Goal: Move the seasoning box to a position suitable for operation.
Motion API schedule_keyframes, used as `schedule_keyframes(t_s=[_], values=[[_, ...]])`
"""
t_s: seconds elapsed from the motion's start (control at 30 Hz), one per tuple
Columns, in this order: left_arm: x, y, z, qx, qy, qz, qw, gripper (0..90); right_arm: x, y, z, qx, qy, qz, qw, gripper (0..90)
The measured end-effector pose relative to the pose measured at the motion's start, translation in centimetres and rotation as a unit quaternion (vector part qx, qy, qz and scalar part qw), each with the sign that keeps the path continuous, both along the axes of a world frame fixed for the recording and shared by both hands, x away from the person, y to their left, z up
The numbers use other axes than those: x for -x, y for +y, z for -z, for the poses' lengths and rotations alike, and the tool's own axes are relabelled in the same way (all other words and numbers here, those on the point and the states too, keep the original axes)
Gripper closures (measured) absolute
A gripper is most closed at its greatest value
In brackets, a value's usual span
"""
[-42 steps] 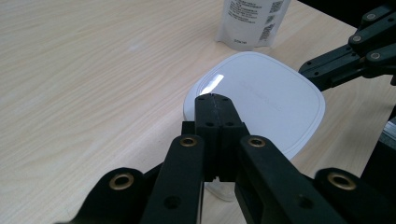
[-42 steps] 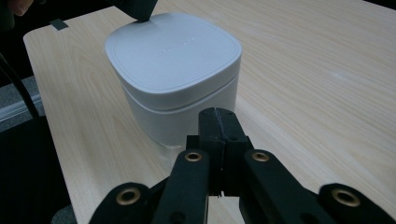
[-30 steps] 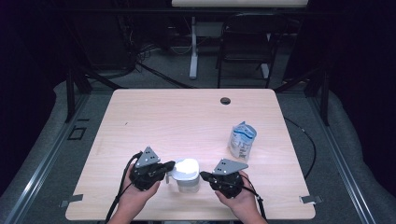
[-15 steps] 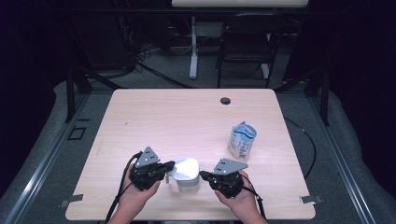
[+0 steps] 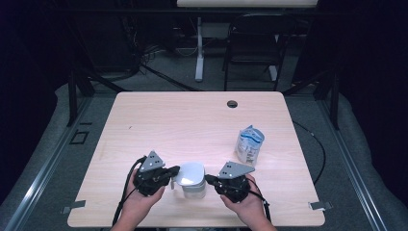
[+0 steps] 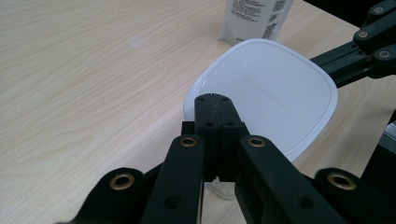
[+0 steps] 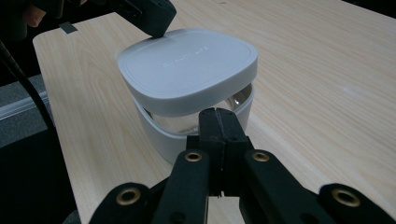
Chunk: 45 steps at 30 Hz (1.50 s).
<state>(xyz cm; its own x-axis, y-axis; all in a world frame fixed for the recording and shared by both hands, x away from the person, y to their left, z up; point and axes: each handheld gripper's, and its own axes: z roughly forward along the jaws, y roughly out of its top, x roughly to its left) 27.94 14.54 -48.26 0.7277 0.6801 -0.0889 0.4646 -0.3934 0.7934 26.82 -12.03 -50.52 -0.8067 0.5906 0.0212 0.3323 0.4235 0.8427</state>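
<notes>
Two grippers flank a white container [image 5: 192, 180] at about 6 o'clock on the surface [image 5: 192, 125], near the front edge. Its lid [image 7: 187, 70] sits askew over the base [image 7: 163, 135], with a gap showing a shiny inner bowl underneath. I judge the step in hand to be working the lid, seating it or lifting it off; which one cannot be told from this alone.

The left gripper [image 5: 174, 170] comes in from 9 o'clock, its jaws pressed together with nothing between them, tip resting on or just over the lid's rim. The right gripper [image 5: 210, 178] comes from 3 o'clock, jaws also pressed together and empty, tip just beside the base below the lid; whether it touches cannot be told.

Next, I think, either gripper would have to spread its jaws to pinch the rim, or both push with closed tips while the base is steadied. A pouch [image 5: 249, 144] stands at 3 o'clock, well apart.
</notes>
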Motion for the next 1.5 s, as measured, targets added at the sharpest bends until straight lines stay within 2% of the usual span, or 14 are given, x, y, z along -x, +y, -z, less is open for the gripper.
schedule_keyframes(t_s=[0.3, 0.57, 0.8, 1.2, 1.5], values=[[0.1, 0.3, 0.0, -0.003, 0.0, -0.004, 1.0, 90.0, 0.0, 0.4, -0.5, -0.005, -0.002, -0.005, 1.0, 90.0], [0.8, 1.1, -0.2, 0.012, -0.011, -0.011, 0.9998, 84.7, 0.0, 0.9, -1.3, -0.004, -0.007, -0.009, 0.9999, 90.0], [1.4, 1.7, -0.3, 0.014, -0.015, -0.011, 0.9997, 83.1, 0.0, 1.3, -1.8, -0.003, -0.01, -0.012, 0.9999, 90.0], [2.0, 3.4, 1.4, 0.019, 0.001, -0.034, 0.9993, 88.1, -0.1, 2.4, -3.0, -0.005, -0.019, -0.024, 0.9995, 90.0], [2.4, 3.9, 2.2, 0.023, 0.007, -0.041, 0.9988, 90.0, -0.3, 2.8, -3.4, -0.009, -0.02, -0.03, 0.9993, 90.0]])
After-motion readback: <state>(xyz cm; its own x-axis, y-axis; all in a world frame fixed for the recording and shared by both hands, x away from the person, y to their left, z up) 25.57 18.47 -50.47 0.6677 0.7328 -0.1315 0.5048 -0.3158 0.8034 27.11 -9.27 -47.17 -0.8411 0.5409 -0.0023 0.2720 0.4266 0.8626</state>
